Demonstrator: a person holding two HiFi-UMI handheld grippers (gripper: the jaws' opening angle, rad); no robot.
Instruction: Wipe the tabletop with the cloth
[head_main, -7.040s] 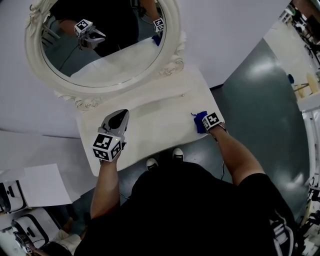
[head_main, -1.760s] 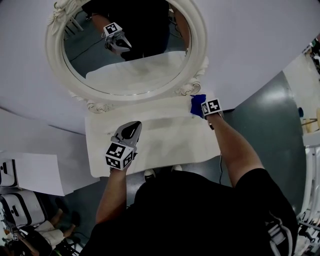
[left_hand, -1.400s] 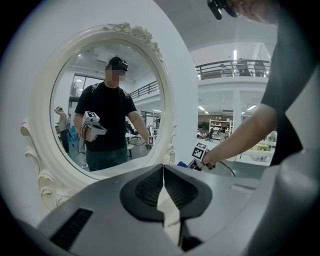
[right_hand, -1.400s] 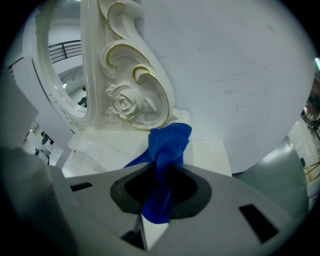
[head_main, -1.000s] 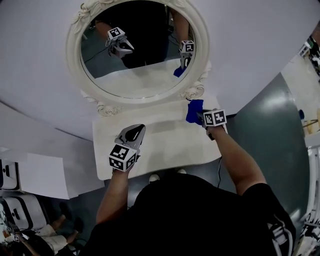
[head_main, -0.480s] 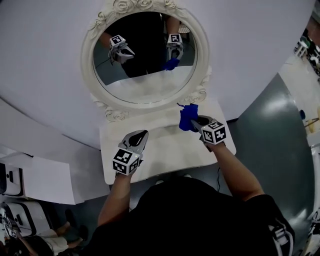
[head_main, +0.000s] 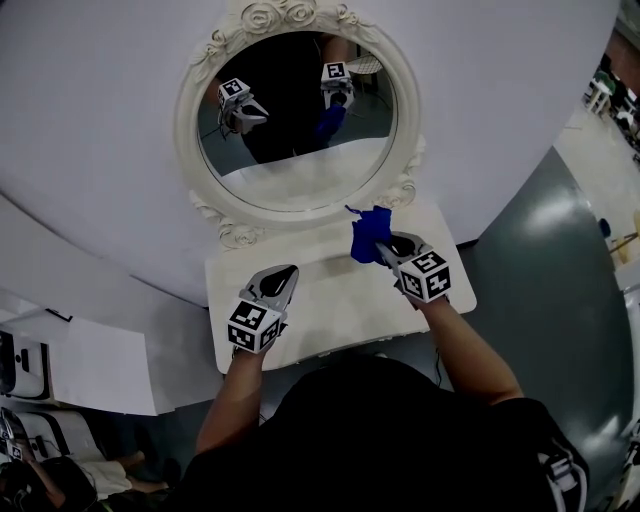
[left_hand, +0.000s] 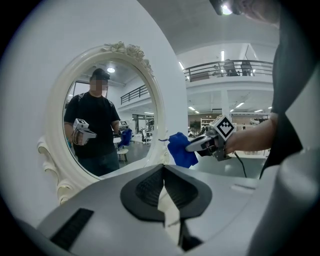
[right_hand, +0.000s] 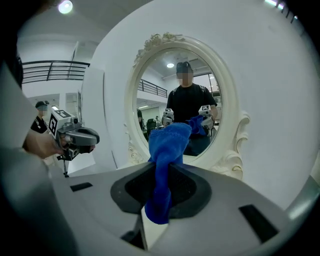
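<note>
Two hand-held grippers work over the white table (head_main: 330, 305). Nearest the front edge is the left hand-held gripper (head_main: 279, 274), jaws together on nothing, probably parked clear of the wiping path. Further back, the right hand-held gripper (head_main: 393, 244) is clamped on the blue cloth (head_main: 369, 234). The cloth is bunched upright and seemingly lifted off the surface, likely between strokes. Behind it stands the oval mirror (head_main: 300, 150).
</note>
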